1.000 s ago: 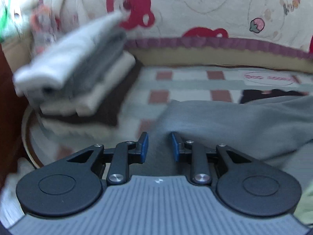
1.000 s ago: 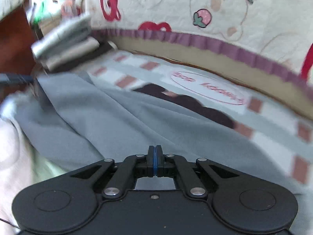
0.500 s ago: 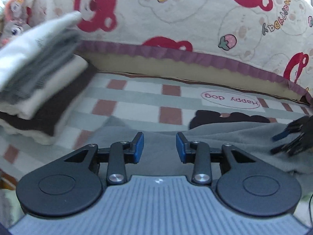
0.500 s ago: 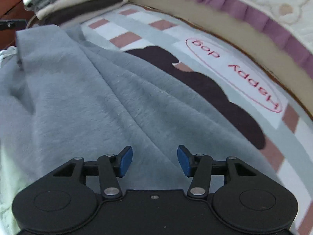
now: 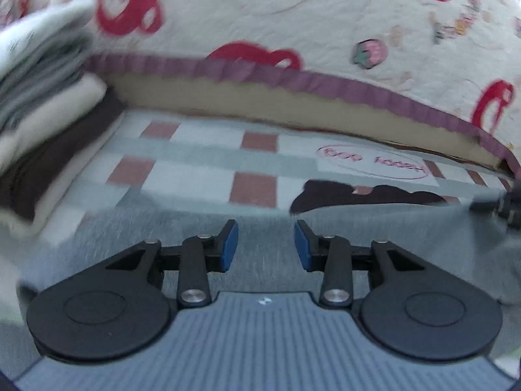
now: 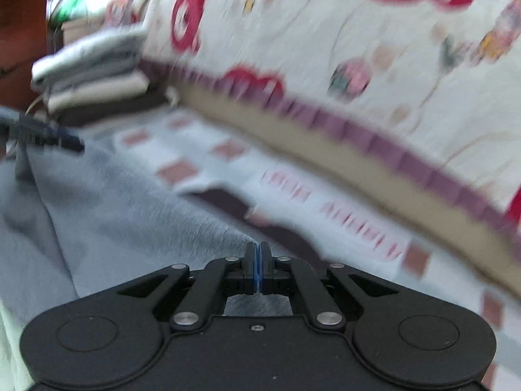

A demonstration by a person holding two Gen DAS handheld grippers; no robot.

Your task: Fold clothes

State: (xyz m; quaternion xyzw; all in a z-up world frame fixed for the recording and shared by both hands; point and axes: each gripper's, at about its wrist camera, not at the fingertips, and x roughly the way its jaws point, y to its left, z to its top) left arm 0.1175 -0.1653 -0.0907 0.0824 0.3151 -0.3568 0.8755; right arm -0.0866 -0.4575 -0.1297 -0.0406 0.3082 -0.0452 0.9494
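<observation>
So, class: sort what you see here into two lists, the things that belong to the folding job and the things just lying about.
Part of the job:
- grey garment
- right gripper, shut on its edge
- left gripper, open above it
- stack of folded clothes

Just lying about:
- checked mat
- bear-print quilt
</observation>
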